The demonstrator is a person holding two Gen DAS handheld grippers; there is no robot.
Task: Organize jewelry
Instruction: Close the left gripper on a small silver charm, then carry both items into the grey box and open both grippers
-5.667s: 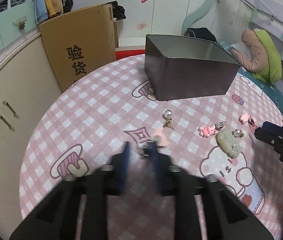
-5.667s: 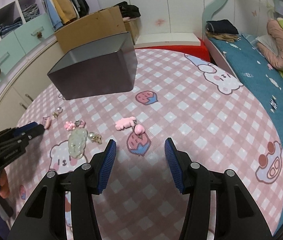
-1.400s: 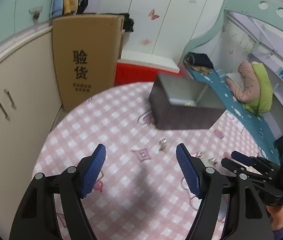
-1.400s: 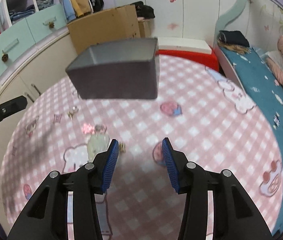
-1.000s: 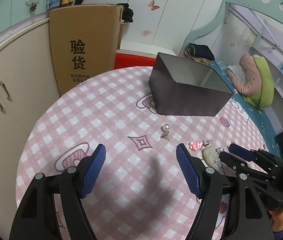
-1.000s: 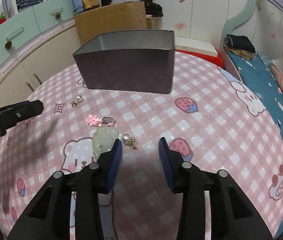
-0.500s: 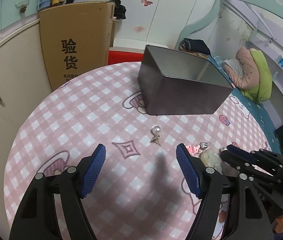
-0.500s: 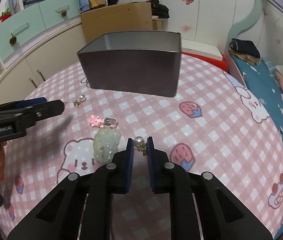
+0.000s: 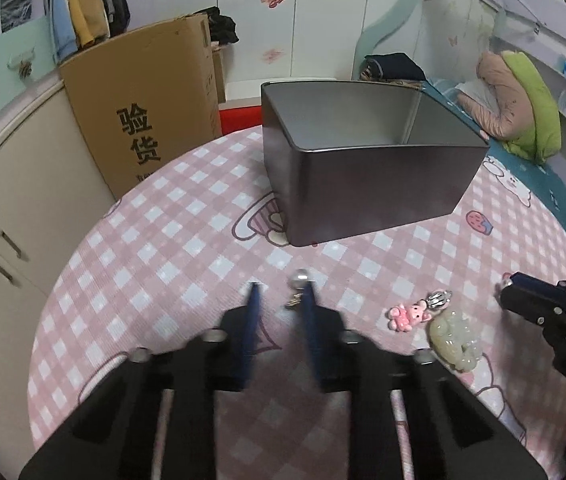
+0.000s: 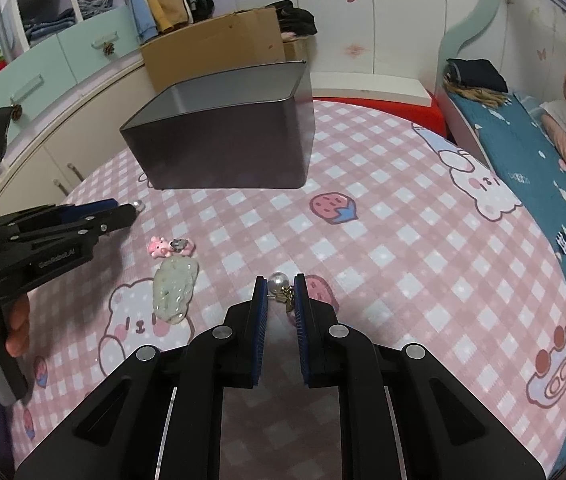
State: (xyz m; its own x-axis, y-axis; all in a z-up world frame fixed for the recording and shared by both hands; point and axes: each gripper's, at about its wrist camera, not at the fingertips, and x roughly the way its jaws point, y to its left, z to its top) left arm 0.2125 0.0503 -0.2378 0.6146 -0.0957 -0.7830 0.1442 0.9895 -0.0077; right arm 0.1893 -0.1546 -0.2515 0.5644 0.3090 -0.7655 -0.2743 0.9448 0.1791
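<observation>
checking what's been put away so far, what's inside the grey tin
Only bare inner walls of the grey tin show in either wrist view; no jewelry is visible inside. Its floor is hidden behind the near wall, so anything lying there cannot be seen.

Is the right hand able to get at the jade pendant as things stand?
Probably not yet: the right gripper has its fingers shut on a pearl earring. The jade pendant itself lies uncovered nearby on the tablecloth.

Open checked tablecloth (image 10: 403,216) right of the grey tin box (image 10: 227,148), free for passing. Left side crowded: pink charm (image 10: 169,246), jade pendant (image 10: 175,286), cardboard box (image 9: 147,104) behind.
</observation>
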